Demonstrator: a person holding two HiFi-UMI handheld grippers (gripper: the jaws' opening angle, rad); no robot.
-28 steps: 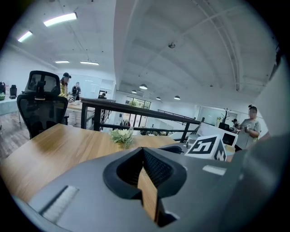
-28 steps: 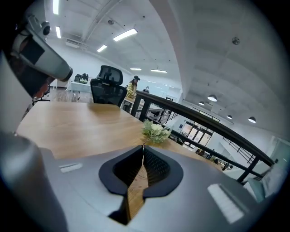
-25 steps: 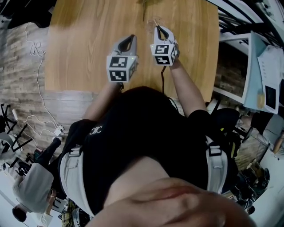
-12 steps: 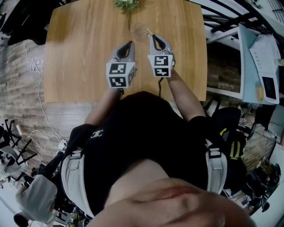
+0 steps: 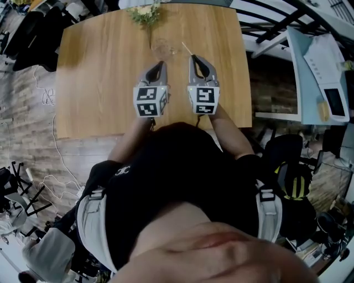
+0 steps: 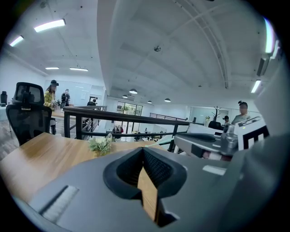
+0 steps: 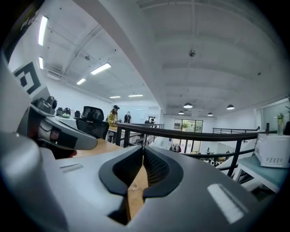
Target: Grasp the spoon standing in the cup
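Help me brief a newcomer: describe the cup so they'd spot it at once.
On the wooden table, look near the far edge, just this side of the plant. The cup is clear glass, nearly invisible against the wood, and the only thing with a thin pale spoon leaning out of it.
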